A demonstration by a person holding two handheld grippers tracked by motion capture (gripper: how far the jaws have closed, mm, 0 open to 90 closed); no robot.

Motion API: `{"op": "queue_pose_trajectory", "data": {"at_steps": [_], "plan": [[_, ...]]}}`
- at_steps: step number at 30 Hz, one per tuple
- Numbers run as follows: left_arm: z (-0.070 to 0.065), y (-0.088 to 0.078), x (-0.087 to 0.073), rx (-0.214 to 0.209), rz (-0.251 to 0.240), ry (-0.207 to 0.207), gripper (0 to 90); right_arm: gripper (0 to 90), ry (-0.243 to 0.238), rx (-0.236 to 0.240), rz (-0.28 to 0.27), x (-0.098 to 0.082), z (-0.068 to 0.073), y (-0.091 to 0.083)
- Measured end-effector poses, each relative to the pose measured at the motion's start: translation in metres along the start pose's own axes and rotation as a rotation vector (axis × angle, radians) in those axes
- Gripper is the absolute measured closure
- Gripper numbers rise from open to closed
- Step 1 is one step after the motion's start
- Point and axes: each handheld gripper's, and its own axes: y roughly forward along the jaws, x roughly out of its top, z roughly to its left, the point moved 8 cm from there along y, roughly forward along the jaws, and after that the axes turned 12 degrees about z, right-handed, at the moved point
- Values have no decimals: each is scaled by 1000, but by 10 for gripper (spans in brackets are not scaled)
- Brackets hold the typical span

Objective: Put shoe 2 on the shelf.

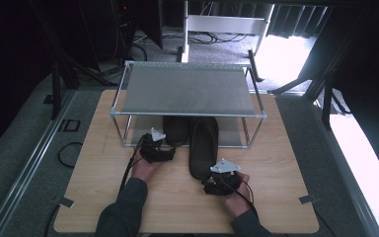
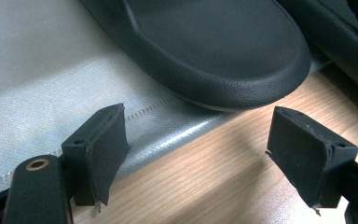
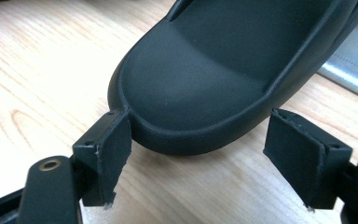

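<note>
Two black slippers lie at the front of a metal shoe rack (image 1: 187, 114). The left slipper (image 1: 176, 129) rests on the rack's grey lower shelf (image 2: 37, 84). Its rounded end (image 2: 214, 51) is just ahead of my left gripper (image 2: 196, 122), whose jaws stand open with nothing between them. The right slipper (image 1: 203, 145) sticks out onto the wooden table (image 1: 276, 163). My right gripper (image 3: 199, 122) is open around that slipper's near end (image 3: 205, 79). One pad (image 3: 109, 140) sits right at the sole's edge, and the other is clear of it.
The rack's top shelf (image 1: 187, 89) overhangs the slippers' far ends. In the left gripper view the second slipper (image 2: 340, 37) lies close at the right. Dark stands and cables are on the floor behind the table.
</note>
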Motion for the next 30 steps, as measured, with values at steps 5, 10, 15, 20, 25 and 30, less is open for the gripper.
{"op": "queue_pose_trajectory", "data": {"at_steps": [5, 10, 15, 20, 25, 30], "plan": [[0, 0, 0, 0, 0, 0, 205, 233, 4, 0, -10, 4, -1, -2], [0, 0, 0, 0, 0, 0, 205, 239, -2, -5, -16, 8, -2, -2], [0, 0, 0, -1, 0, -1, 205, 269, 10, -21, -20, 12, -5, -2], [0, 0, 0, -1, -1, -1, 205, 274, 11, -34, -20, 15, -9, -2], [0, 0, 0, -2, -1, -2, 205, 306, 22, -39, -30, 20, -16, -3], [0, 0, 0, 1, 0, 1, 205, 316, 21, -61, -31, 24, -23, -4]]}}
